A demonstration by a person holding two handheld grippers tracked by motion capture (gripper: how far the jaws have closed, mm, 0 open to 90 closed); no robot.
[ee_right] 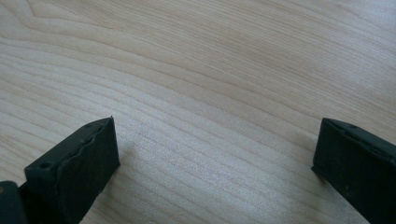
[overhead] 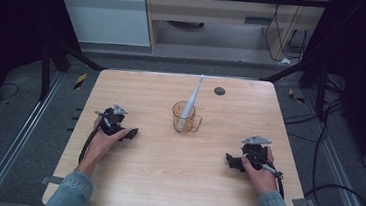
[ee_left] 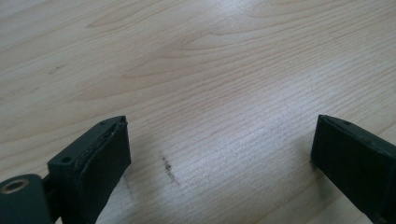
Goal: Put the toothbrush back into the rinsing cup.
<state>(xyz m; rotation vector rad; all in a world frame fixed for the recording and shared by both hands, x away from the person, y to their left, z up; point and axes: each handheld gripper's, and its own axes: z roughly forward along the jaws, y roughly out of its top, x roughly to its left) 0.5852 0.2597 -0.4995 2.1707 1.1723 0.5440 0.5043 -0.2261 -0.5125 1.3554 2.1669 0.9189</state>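
A clear amber cup [overhead: 186, 117] with a handle stands upright near the middle of the wooden table [overhead: 154, 181]. A white toothbrush [overhead: 191, 101] leans in it, its top tilted toward the far side. My left gripper [overhead: 131, 133] rests on the table to the cup's left, held by a hand. My right gripper [overhead: 231, 162] rests to the cup's lower right, held by the other hand. In the left gripper view the gripper [ee_left: 219, 144] is open over bare wood. In the right gripper view the gripper [ee_right: 217, 149] is also open, nothing between its jaws.
A small dark round disc [overhead: 219, 91] lies on the table near the far edge, right of the toothbrush tip. Black cables [overhead: 334, 191] trail on the floor to the right. Metal frame bars [overhead: 79, 56] stand beyond the far corners.
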